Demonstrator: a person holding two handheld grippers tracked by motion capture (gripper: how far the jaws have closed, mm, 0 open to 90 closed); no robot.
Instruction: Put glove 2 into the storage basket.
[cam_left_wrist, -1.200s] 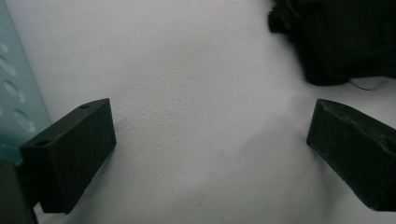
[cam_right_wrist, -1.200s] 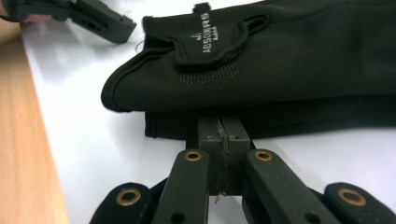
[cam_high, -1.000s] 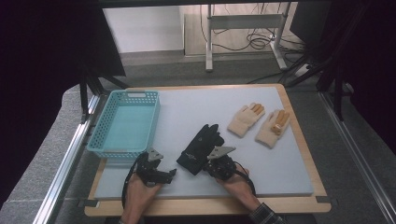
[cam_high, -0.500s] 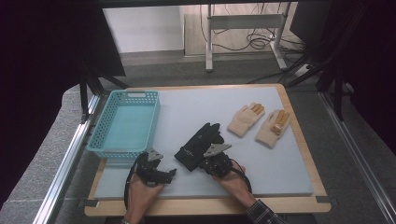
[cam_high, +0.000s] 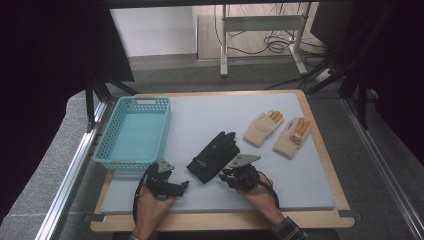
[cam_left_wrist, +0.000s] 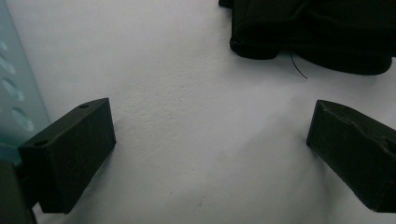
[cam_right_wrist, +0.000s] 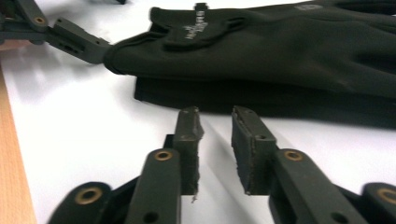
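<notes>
1. The left gripper (cam_high: 181, 186) is held wide open over the pale blue-grey table mat (cam_high: 210, 115), gripping nothing.
2. The right gripper (cam_right_wrist: 215, 122) is narrowly parted and empty.
3. The black fabric gloves (cam_high: 214, 155) are laid stacked between both grippers.

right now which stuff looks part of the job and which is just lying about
Likely in play:
- black gloves, stacked, both hand-held grippers beside them
- left hand-held gripper, open
- right hand-held gripper, narrowly open

Lying about, for now:
- blue basket
- two beige gloves
</notes>
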